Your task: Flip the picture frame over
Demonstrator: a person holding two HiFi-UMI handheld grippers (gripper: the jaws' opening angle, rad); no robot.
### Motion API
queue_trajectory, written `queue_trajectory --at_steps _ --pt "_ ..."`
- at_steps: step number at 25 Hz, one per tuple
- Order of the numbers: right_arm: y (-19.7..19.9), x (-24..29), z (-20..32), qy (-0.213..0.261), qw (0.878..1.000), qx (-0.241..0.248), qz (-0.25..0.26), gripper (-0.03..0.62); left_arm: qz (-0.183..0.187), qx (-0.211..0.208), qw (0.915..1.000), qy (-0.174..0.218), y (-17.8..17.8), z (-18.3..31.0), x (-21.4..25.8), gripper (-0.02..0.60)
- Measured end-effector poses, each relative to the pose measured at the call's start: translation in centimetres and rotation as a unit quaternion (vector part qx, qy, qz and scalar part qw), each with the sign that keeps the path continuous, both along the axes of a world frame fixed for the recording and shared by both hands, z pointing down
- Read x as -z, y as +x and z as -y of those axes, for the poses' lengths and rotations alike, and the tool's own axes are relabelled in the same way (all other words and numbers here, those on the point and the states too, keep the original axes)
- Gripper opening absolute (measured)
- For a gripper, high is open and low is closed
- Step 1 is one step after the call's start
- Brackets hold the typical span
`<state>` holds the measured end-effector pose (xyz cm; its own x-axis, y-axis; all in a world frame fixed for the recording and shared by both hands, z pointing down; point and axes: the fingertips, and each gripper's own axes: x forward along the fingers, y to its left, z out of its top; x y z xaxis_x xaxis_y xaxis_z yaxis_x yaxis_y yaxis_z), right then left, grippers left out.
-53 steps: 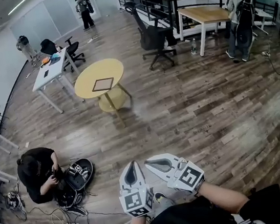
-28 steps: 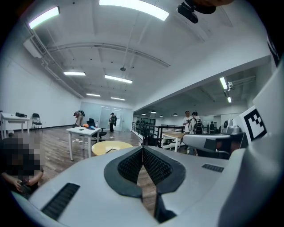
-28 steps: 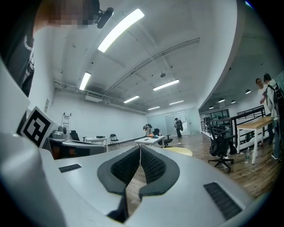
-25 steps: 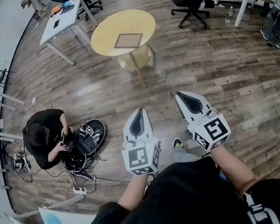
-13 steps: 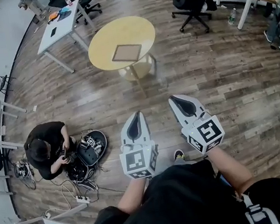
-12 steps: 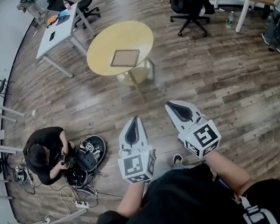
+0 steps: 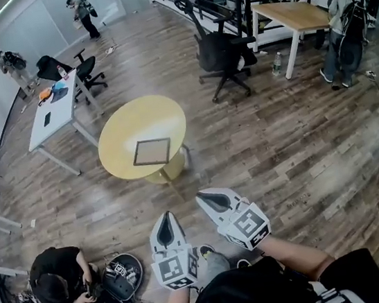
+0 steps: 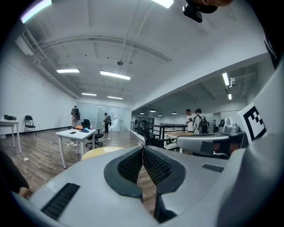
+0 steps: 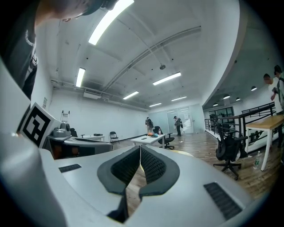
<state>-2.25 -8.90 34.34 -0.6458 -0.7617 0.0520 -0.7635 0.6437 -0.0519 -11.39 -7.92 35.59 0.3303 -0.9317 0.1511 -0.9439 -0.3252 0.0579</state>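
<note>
A flat picture frame (image 7: 152,152) with a dark border lies on the round yellow table (image 7: 118,133) ahead, in the head view. My left gripper (image 7: 165,219) and right gripper (image 7: 202,196) are held side by side over the wooden floor, well short of the table. Both are shut with nothing between the jaws. In the left gripper view the left gripper (image 8: 143,148) has its pads pressed together, with the yellow table's edge (image 8: 100,151) just beyond. In the right gripper view the right gripper (image 9: 140,148) is likewise shut and empty.
A white desk (image 7: 54,110) and office chairs (image 7: 223,53) stand around the yellow table. A wooden table (image 7: 294,15) with people beside it is at the back right. A person (image 7: 60,288) crouches over cables and a bag on the floor at lower left.
The view has tilted up and the yellow table with the frame has come closer. Both grippers stay shut and side by side, now lower in the picture.
</note>
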Motion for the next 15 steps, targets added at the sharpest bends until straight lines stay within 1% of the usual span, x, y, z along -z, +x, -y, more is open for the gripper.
queue_trajectory --at_steps 6,12,15 --pt "-3.2 1.3 6.3 0.013 1.0 -0.01 -0.012 0.02 -0.009 -0.019 0.9998 0.008 -2.5 6.6 0.8 0.023" --pt "-6.9 0.1 10.0 0.005 1.0 0.001 -0.024 0.02 -0.021 -0.019 0.9995 0.011 -5.7 11.0 0.2 0.023" --pt "-8.2 -0.3 11.9 0.001 1.0 0.006 -0.027 0.02 -0.016 -0.022 0.9995 0.013 -6.4 13.3 0.2 0.023"
